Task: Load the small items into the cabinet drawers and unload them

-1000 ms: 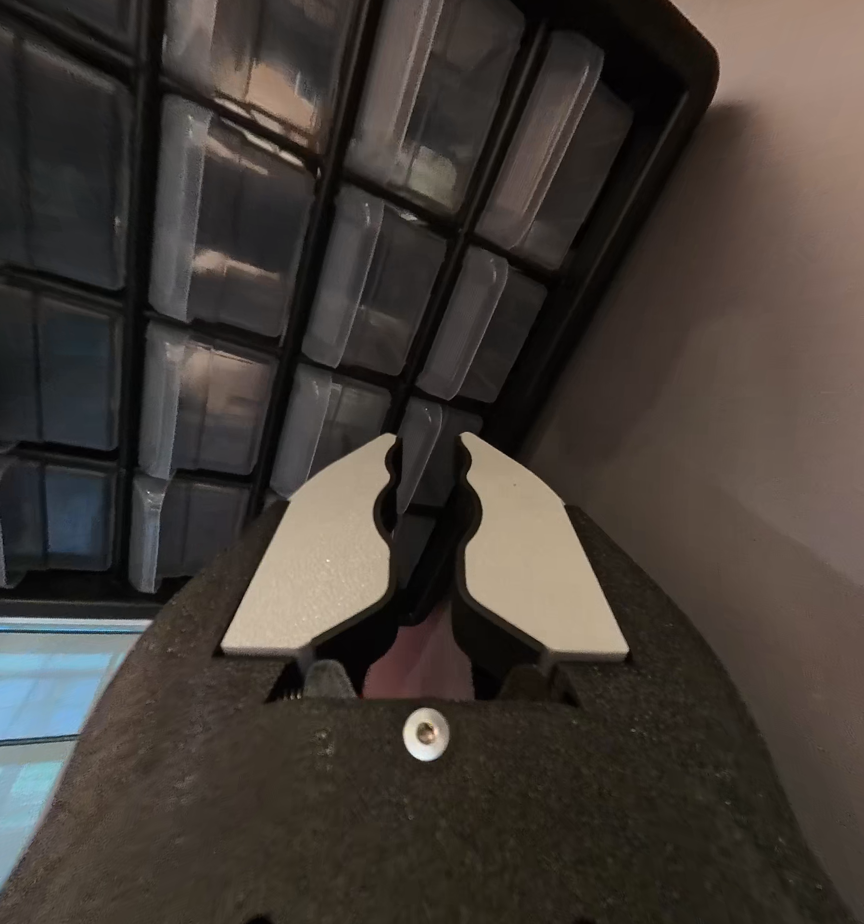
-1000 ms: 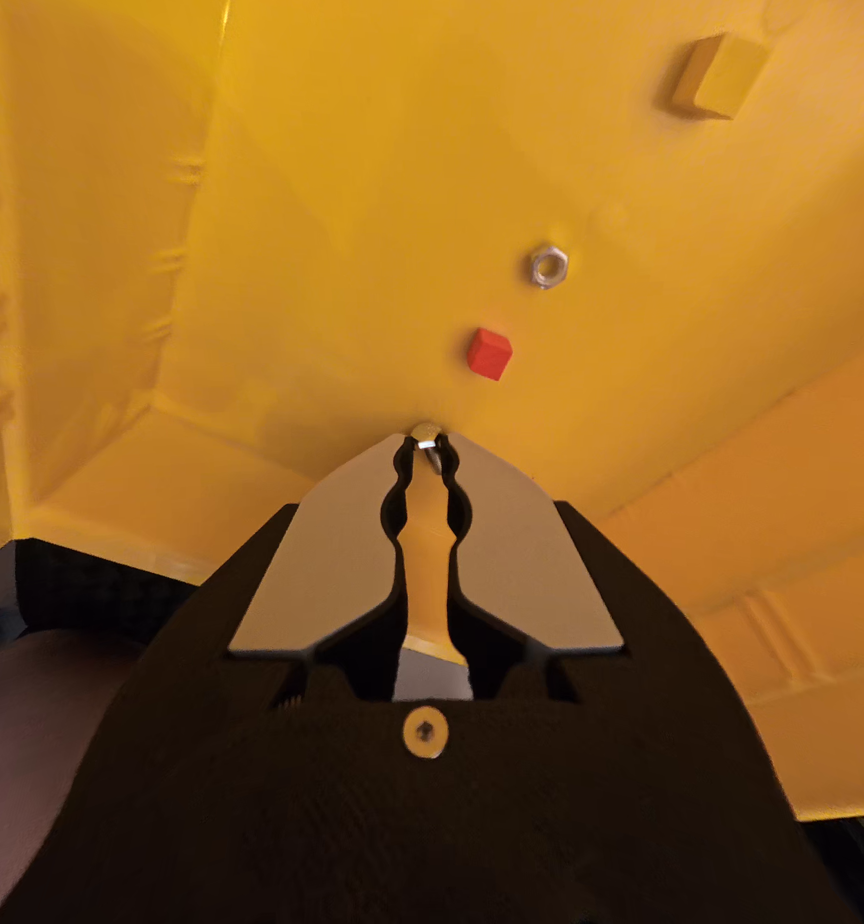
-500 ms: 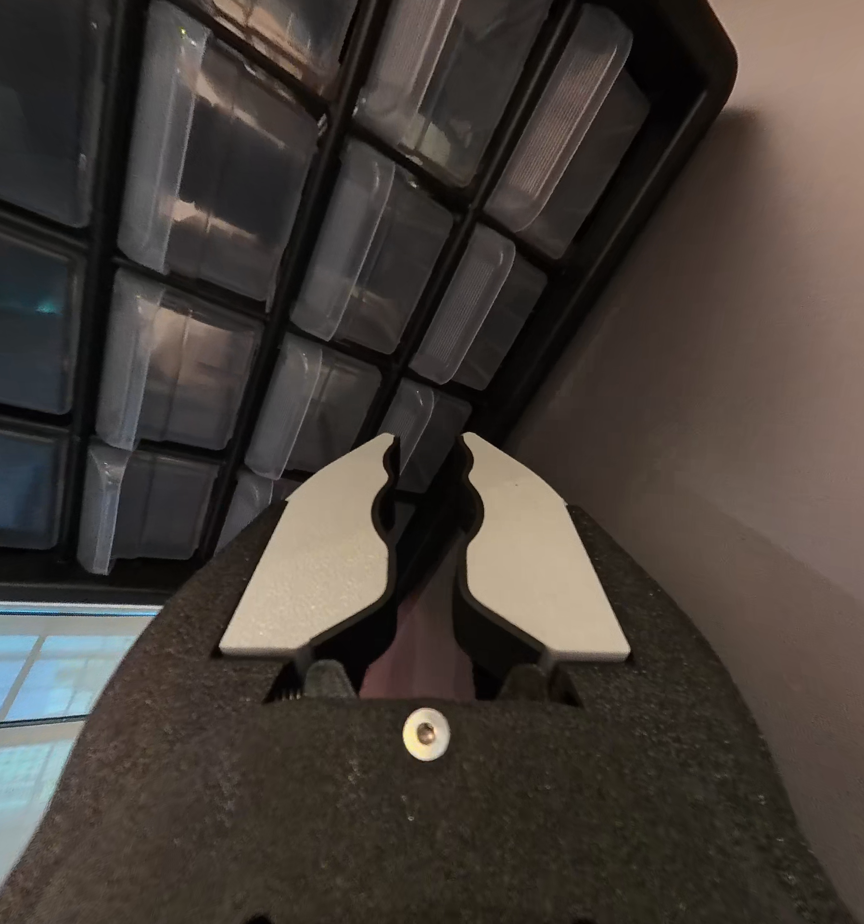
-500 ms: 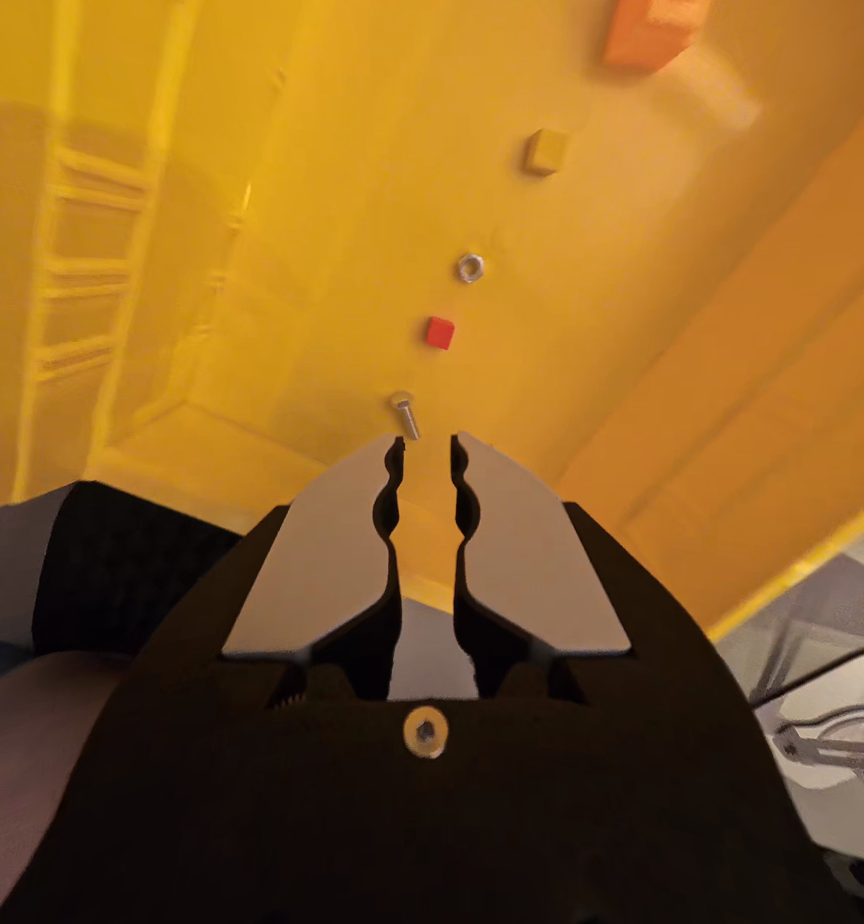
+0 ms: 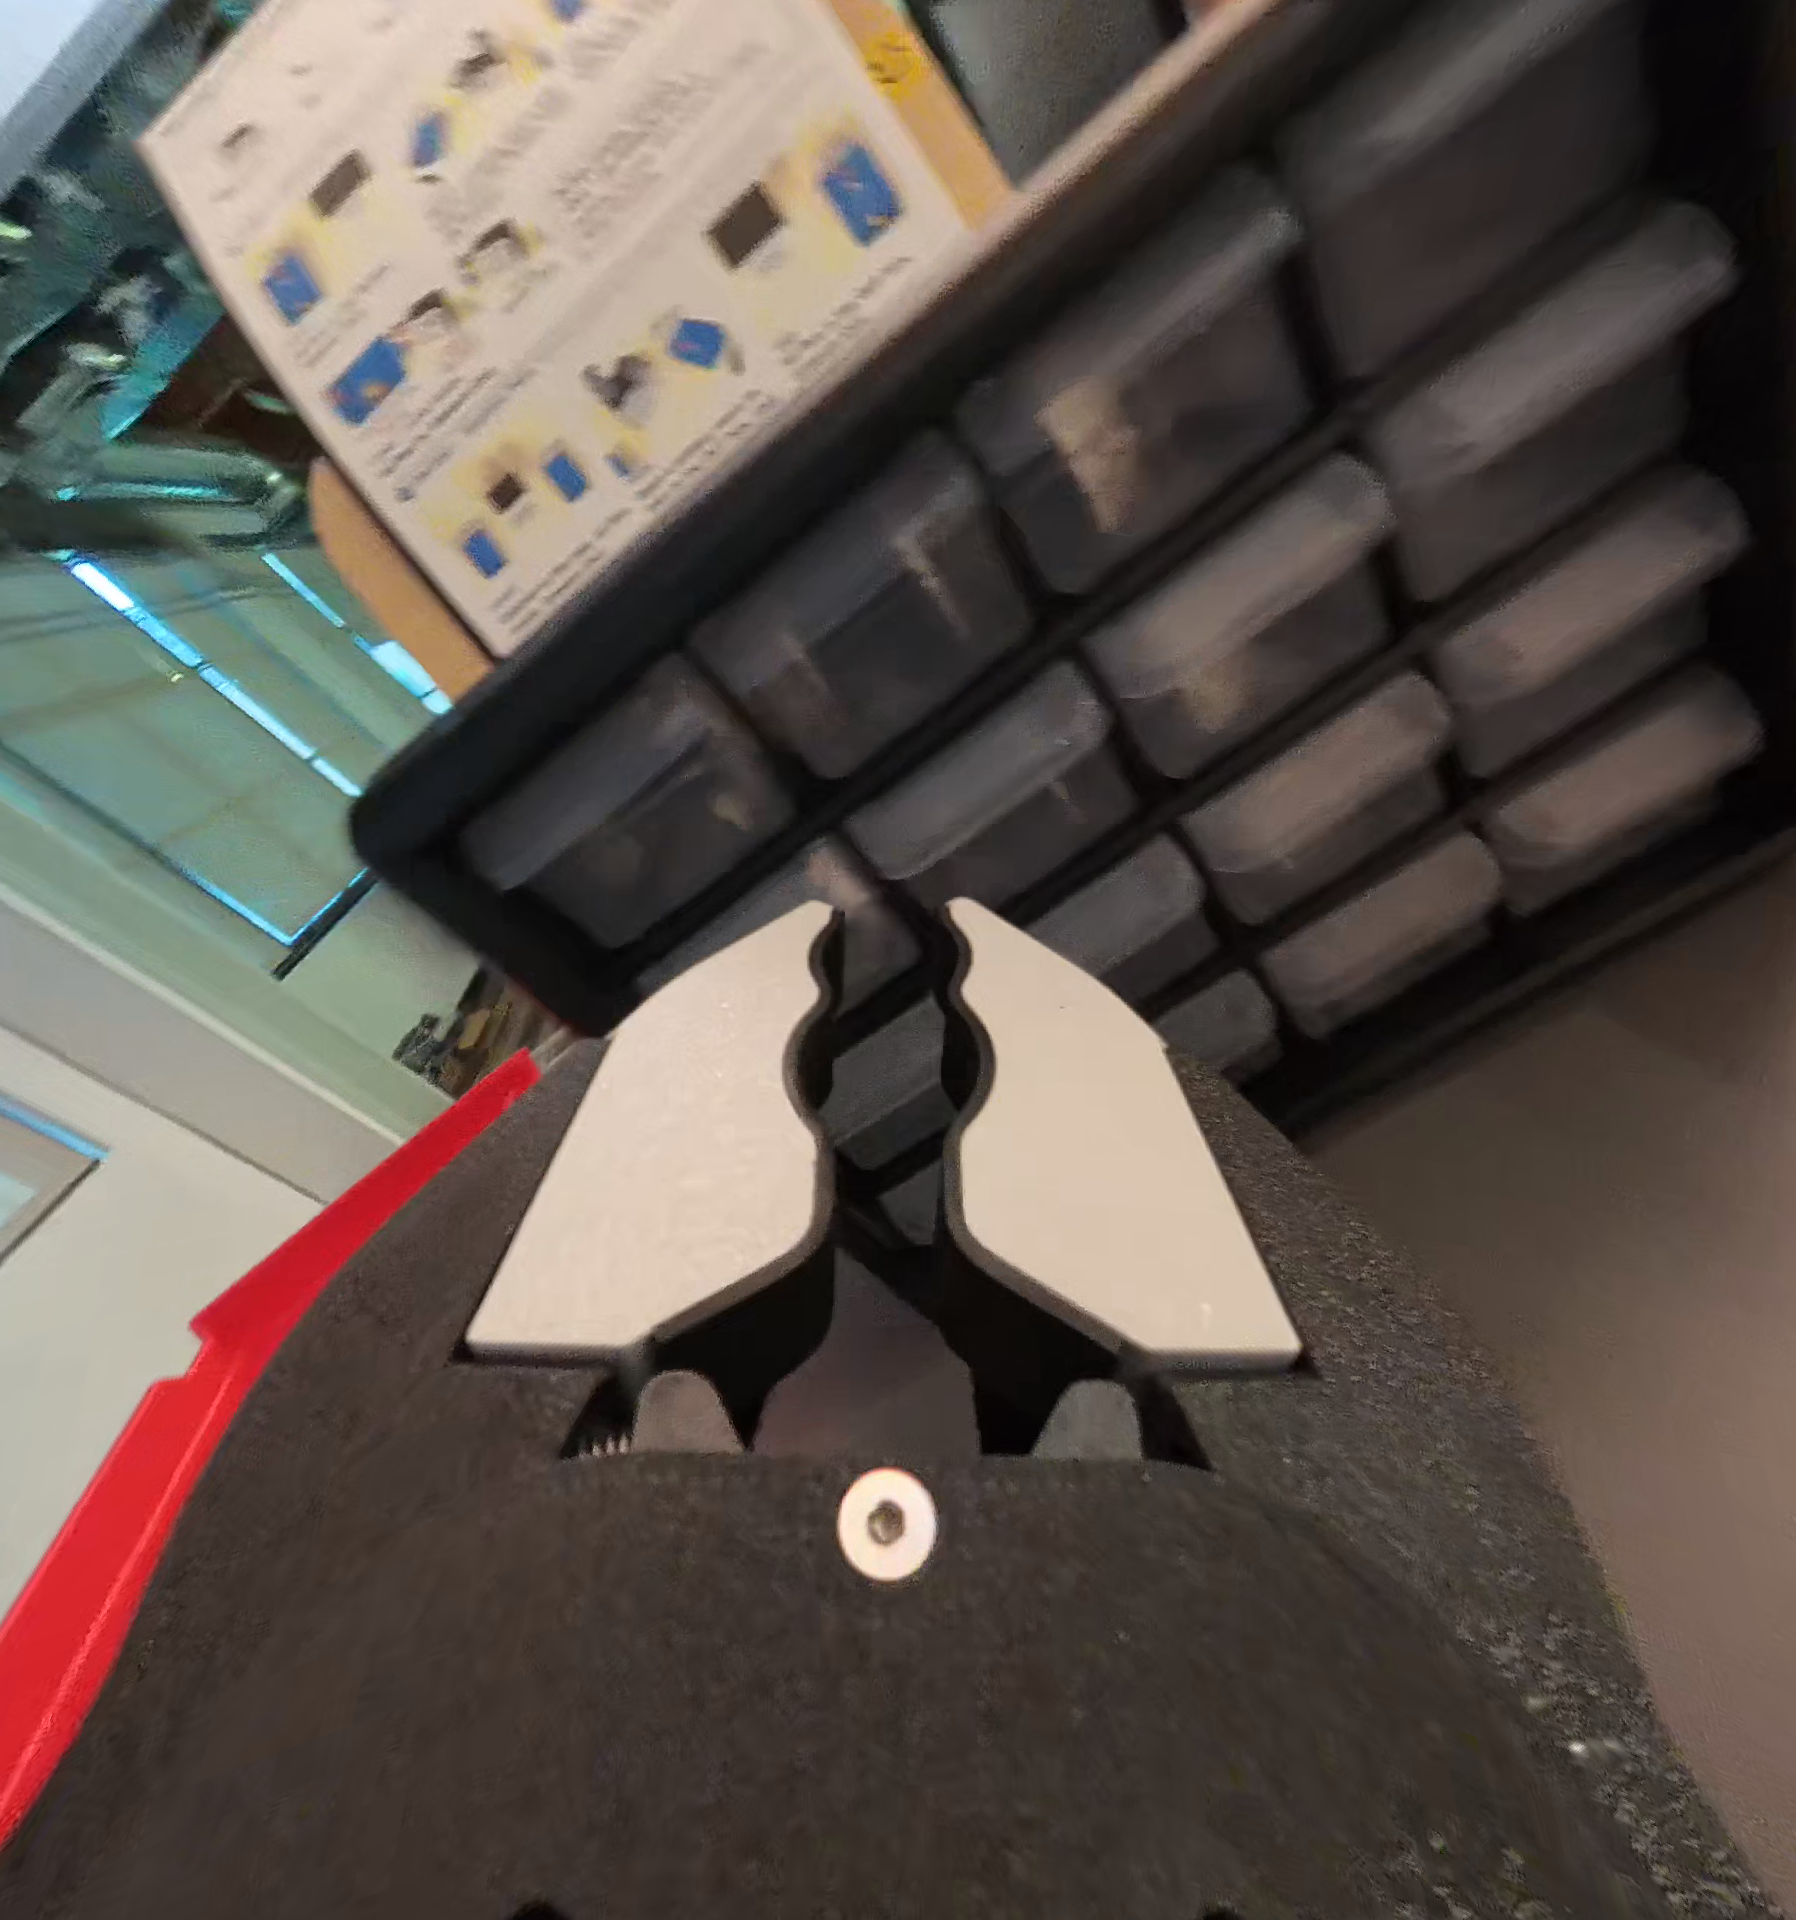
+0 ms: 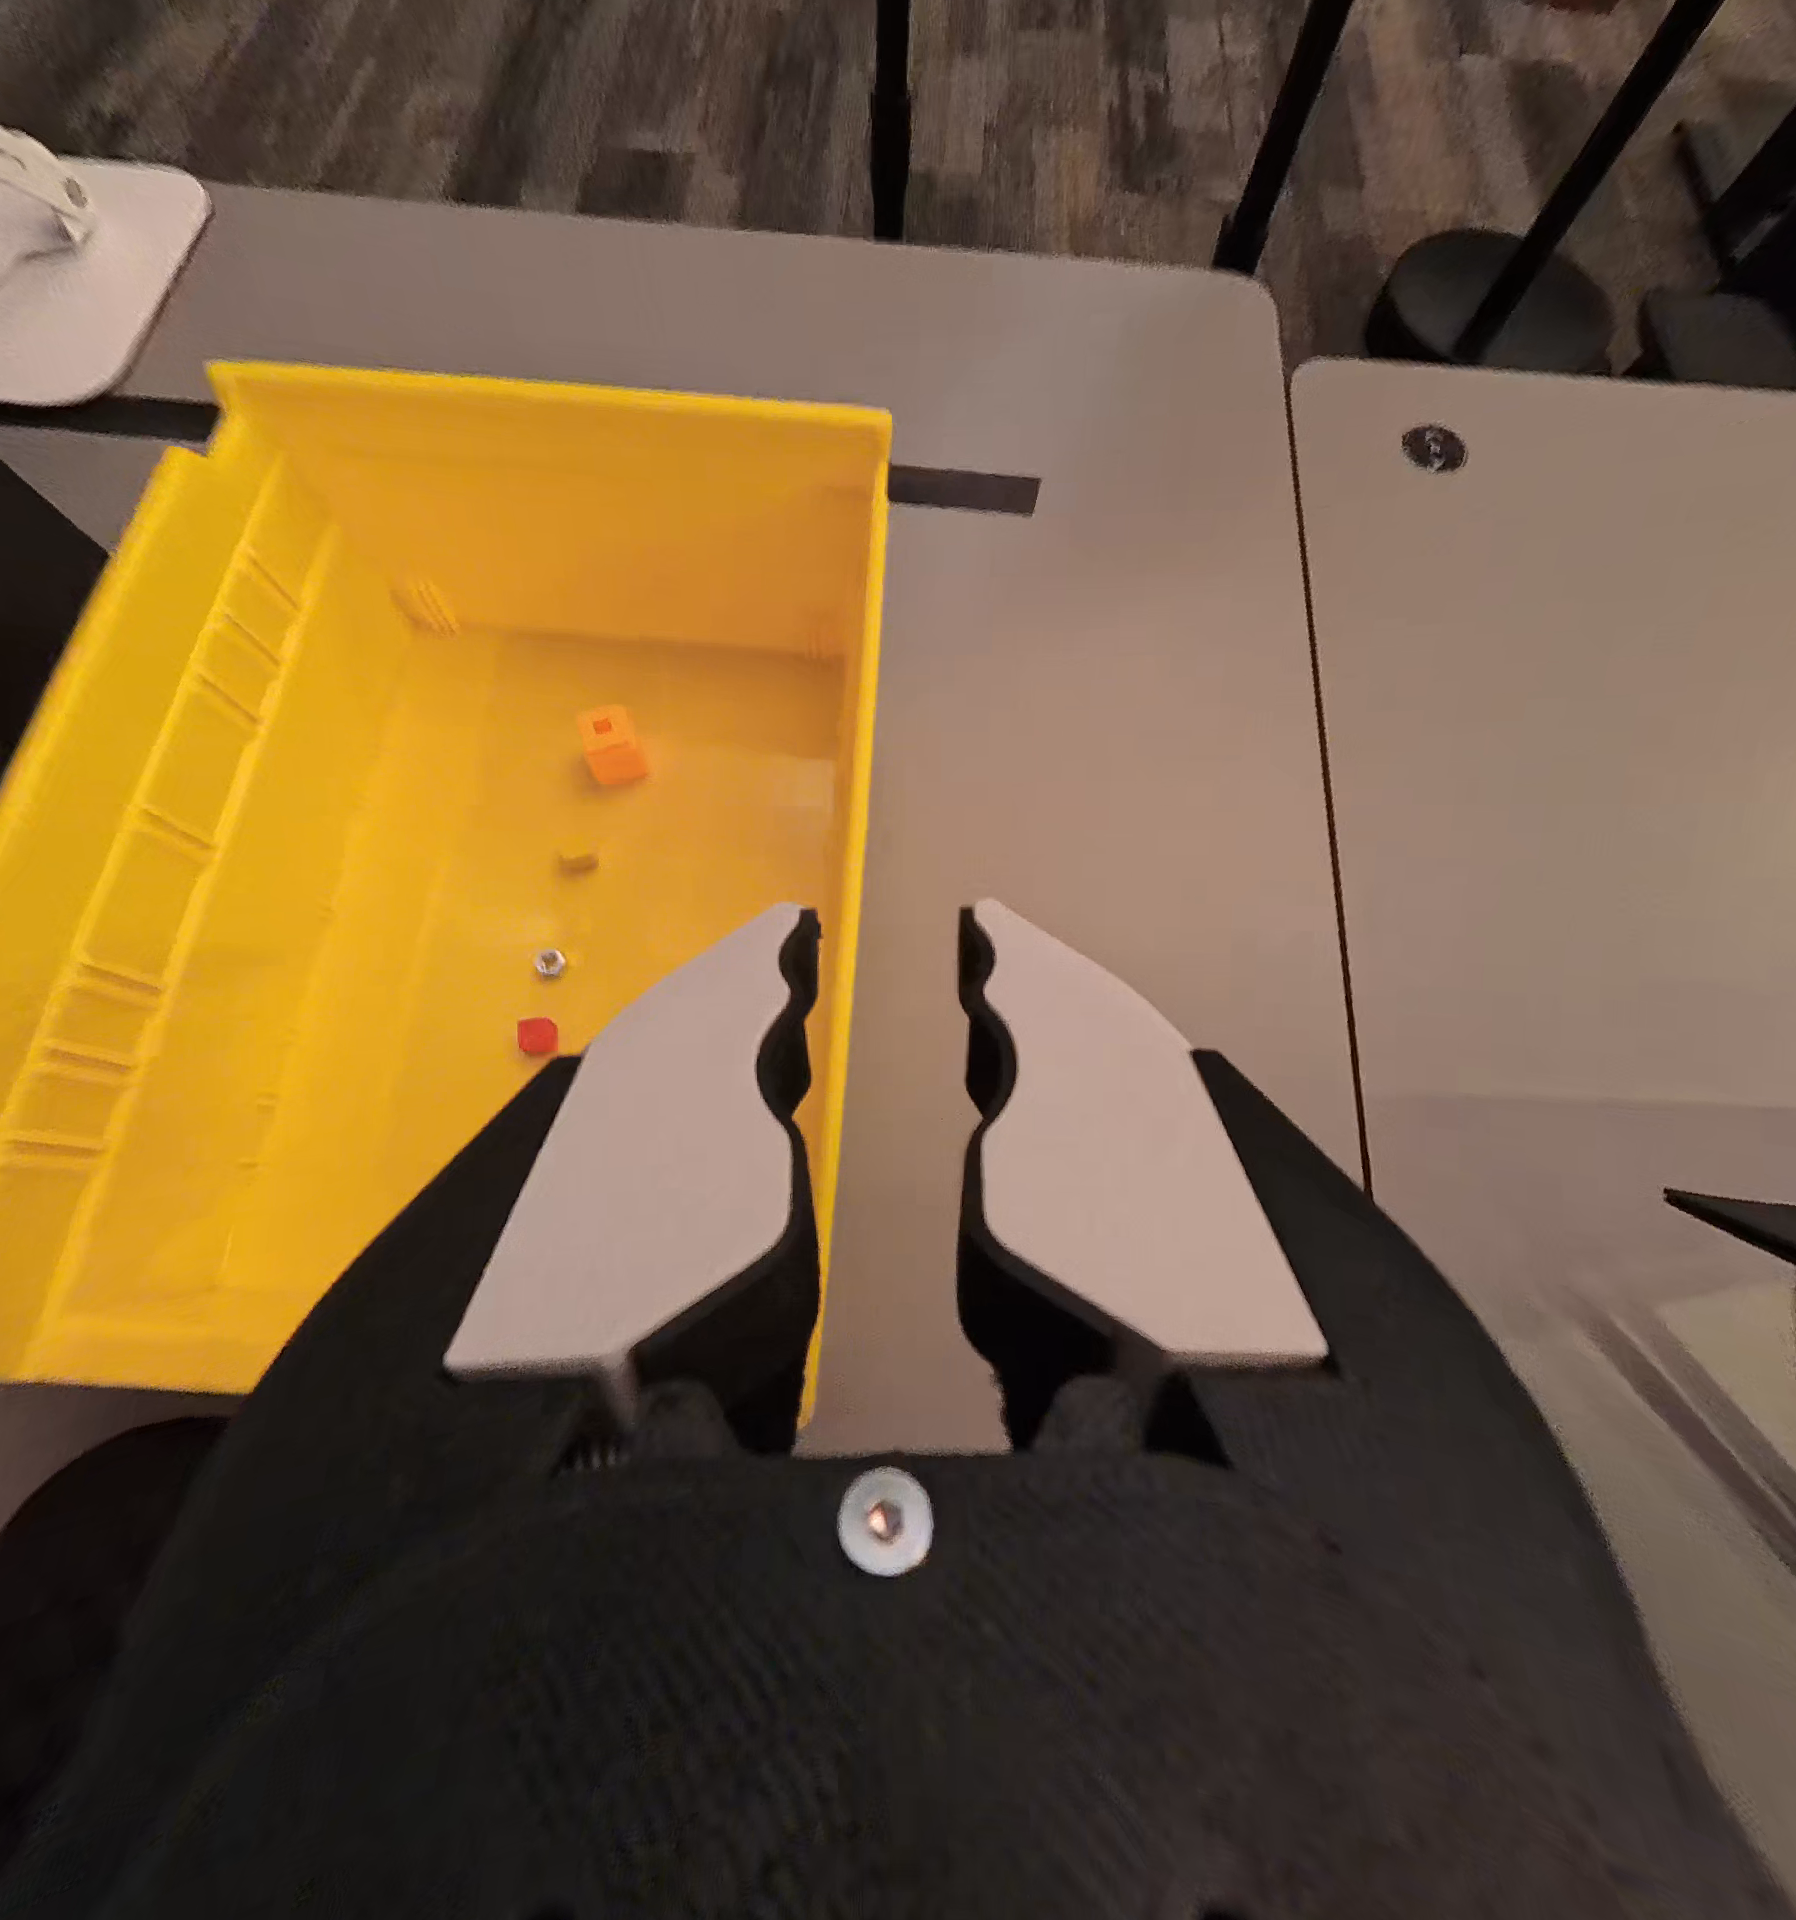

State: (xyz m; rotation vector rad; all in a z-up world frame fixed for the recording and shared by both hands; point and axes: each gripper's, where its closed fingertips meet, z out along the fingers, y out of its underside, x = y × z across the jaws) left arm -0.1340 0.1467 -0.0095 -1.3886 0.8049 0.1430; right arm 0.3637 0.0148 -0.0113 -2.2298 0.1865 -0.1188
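Small items sit in the yellow bin (image 6: pixel 250 1039) on the grey table (image 6: pixel 1081 727): an orange block (image 6: pixel 613 750) near the far end, then a small yellow piece (image 6: pixel 579 860), a metal nut (image 6: pixel 550 962) and a red cube (image 6: pixel 536 1035), strung in a rough line toward you. Your right gripper (image 6: pixel 889 920) hangs above the bin's right wall w/ jaws spread wide and nothing between them; its left finger overlaps the bin interior, the right one is over bare table. Your left gripper (image 5: pixel 892 914) points at the drawer cabinet (image 5: pixel 1185 675), jaws parted by a narrow gap, empty; every clear drawer looks pushed in, though that view is blurred by motion. Judging from this, no item is in hand and no drawer is open, so a load step would start from scratch. Risks: if you drop the right gripper straight down, one finger could land on the bin wall and tip or shove the bin. The nut is thin and flat, so it may slip or flick away when pinched. The red cube is just beside the left finger, easy to knock. On the cabinet side, a drawer front gives little to grab, and yanking could drag the whole cabinet fwd.
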